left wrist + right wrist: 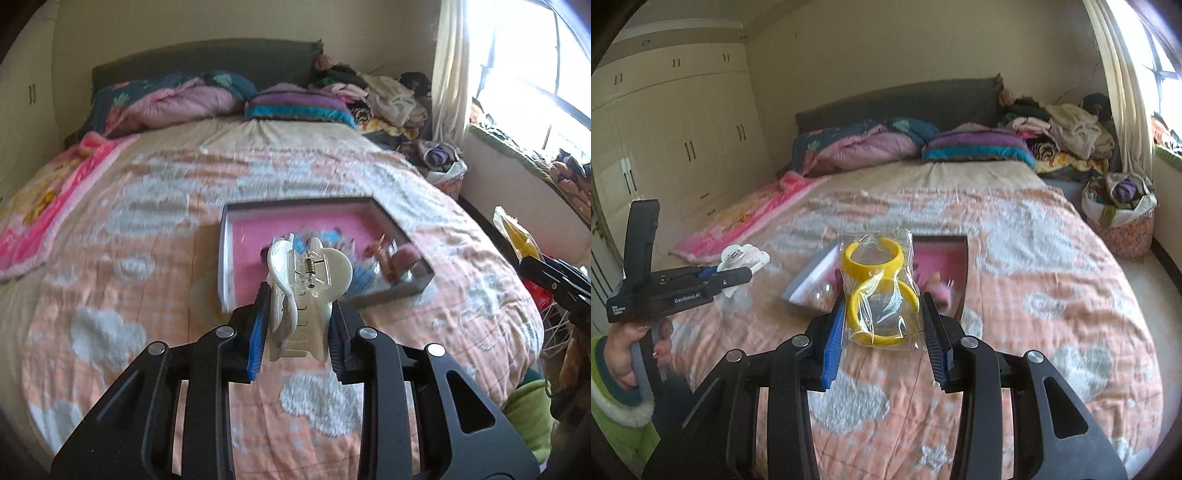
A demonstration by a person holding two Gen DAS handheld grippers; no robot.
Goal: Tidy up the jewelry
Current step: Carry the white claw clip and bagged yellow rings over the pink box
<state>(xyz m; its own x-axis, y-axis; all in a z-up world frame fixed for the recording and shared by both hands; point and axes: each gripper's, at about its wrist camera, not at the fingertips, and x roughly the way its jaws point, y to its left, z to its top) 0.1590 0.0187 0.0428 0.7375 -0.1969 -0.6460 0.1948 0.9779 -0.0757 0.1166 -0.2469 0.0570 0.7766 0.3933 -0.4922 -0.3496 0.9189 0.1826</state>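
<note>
My left gripper point(297, 317) is shut on a white hair claw clip point(306, 280) and holds it above the bed, just in front of a grey box with a pink lining point(251, 229) that holds several small accessories. In the right wrist view the left gripper point(738, 275) with the clip point(744, 258) is at the left. My right gripper point(884, 314) is shut on a clear plastic bag with two yellow bangles point(879, 288), held above the bed in front of the same box point(955, 273).
The bed has a peach quilt with white clouds point(147, 258), a pink blanket point(48, 192) at the left and pillows point(295, 103) at the headboard. Clothes pile point(1067, 129) at the far right. A basket point(1123, 221) stands beside the bed. Wardrobes point(676, 140) line the left wall.
</note>
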